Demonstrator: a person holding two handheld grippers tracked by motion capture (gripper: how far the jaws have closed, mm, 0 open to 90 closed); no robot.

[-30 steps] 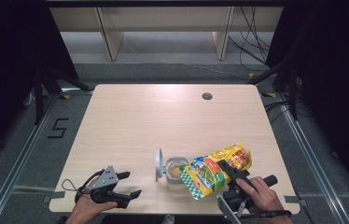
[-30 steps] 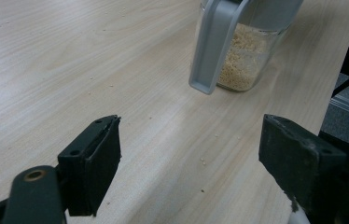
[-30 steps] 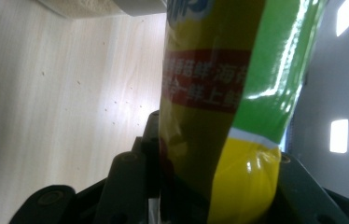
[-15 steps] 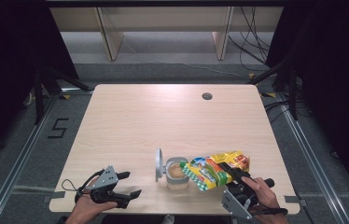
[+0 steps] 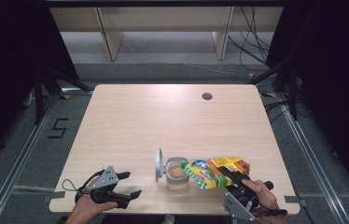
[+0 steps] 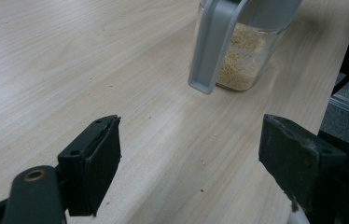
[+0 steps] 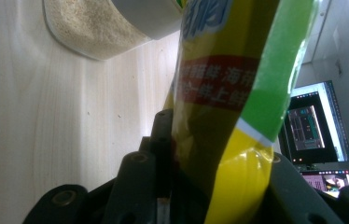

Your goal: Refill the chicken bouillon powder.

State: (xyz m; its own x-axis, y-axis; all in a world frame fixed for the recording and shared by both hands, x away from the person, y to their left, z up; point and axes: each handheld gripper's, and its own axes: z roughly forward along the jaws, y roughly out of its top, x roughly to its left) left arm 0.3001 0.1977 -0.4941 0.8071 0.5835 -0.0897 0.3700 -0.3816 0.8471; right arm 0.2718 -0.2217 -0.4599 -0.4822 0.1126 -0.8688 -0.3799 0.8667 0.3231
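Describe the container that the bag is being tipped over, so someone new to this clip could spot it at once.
Start at the wooden table and go to its near edge, just right of centre. There stands a clear jar, partly filled with pale tan granules, under the mouth of the yellow-green bag held by the right hand-held gripper. Its grey flip lid, standing open at its left side, sets it apart.

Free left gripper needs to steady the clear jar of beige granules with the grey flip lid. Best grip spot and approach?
Grip the clear glass jar across its lower body, below the grey flip lid, coming in level from its left, where the left gripper rests open. The lid hangs open on that side, so stay under it; the yellow-green pouch in the right gripper covers the right side and mouth.
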